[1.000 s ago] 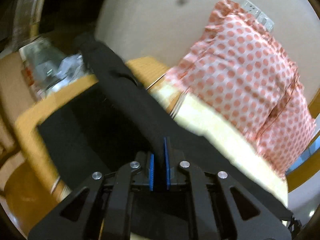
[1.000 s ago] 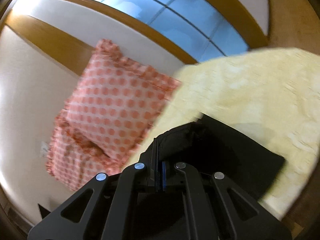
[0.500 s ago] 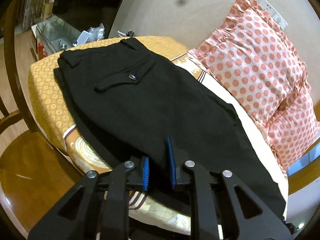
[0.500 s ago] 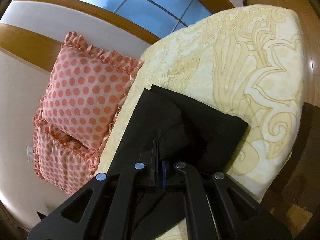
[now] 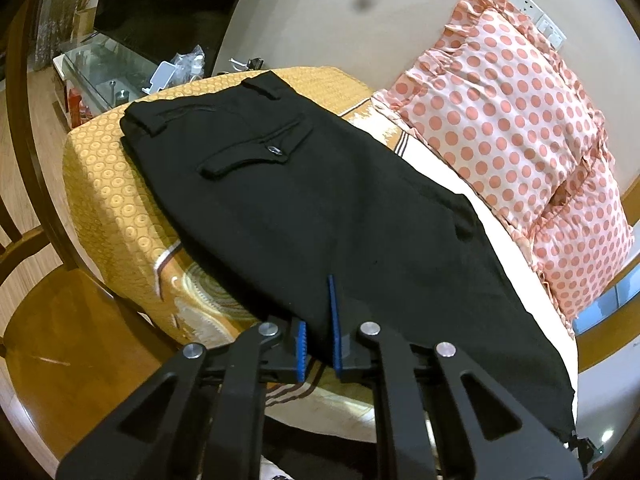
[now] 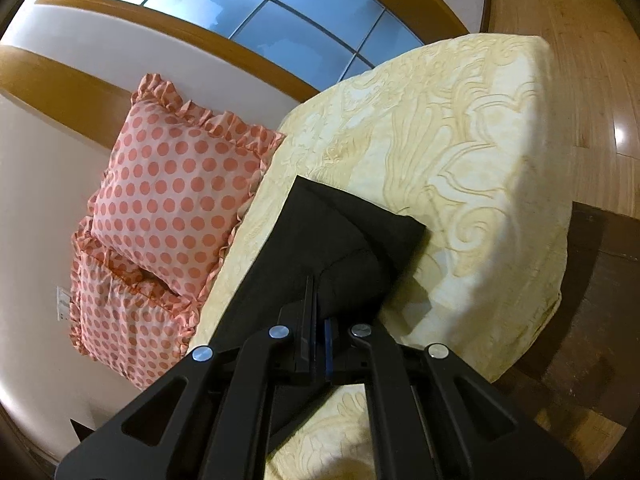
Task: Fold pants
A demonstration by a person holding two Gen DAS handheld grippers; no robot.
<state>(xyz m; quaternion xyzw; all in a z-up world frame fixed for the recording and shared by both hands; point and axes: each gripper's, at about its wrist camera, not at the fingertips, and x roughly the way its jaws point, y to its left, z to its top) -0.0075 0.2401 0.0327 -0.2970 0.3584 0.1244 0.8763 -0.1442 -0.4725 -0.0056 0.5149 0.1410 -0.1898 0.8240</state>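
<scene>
ahead of the left gripper, whose jaws stand parted around the near edge, black pants lie flat on the patterned bed cover, button pocket up. only the right view shows the right gripper clamping a bunched hem.

Wooden floor, wood-framed window, polka-dot pillows, glass table

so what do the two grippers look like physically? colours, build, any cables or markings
Both look identical. The left gripper and right gripper have matte black angular linkage arms with triangular cut-outs, joined by round silver pivot bolts. Fingers are flat black plates faced with ribbed blue pads. No cables, labels or markings are visible, and no hands or sleeves show.
</scene>
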